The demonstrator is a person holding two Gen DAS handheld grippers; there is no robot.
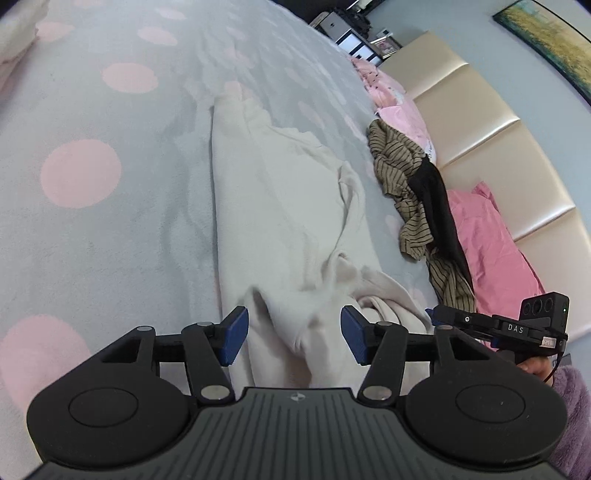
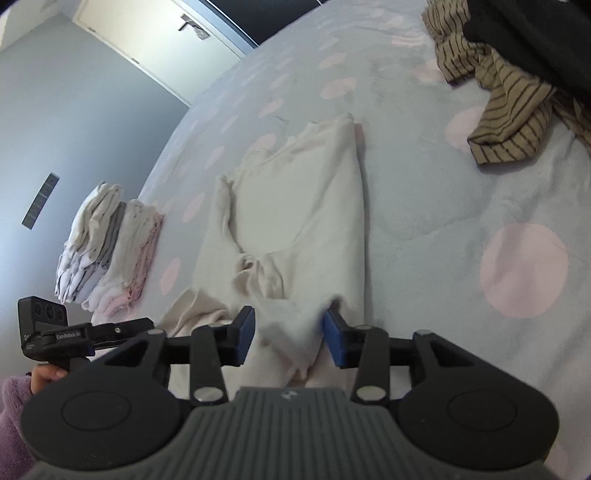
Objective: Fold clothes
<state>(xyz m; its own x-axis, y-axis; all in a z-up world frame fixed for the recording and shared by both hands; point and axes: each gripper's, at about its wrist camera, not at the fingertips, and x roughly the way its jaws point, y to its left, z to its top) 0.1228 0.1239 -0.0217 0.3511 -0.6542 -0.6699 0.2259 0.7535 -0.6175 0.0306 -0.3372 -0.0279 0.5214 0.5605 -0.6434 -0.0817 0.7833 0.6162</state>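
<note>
Mid-fold on cream garment (image 1: pixel 295 206), lying on bed (image 1: pixel 110 221) straight ahead of both. Left gripper (image 1: pixel 294 334) and right gripper (image 2: pixel 289 334) parted, near hem bunched between pads, unpinched. Next, likely: regrip hem for next fold.

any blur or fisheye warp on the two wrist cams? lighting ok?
Left wrist: headboard and bedspread bow strongly toward the edges; cream garment slightly soft near the pads, otherwise sharp.
Right wrist: same barrel warp, door tilted; folded stack sharp.
Both: even, soft daylight, no glare.
</note>
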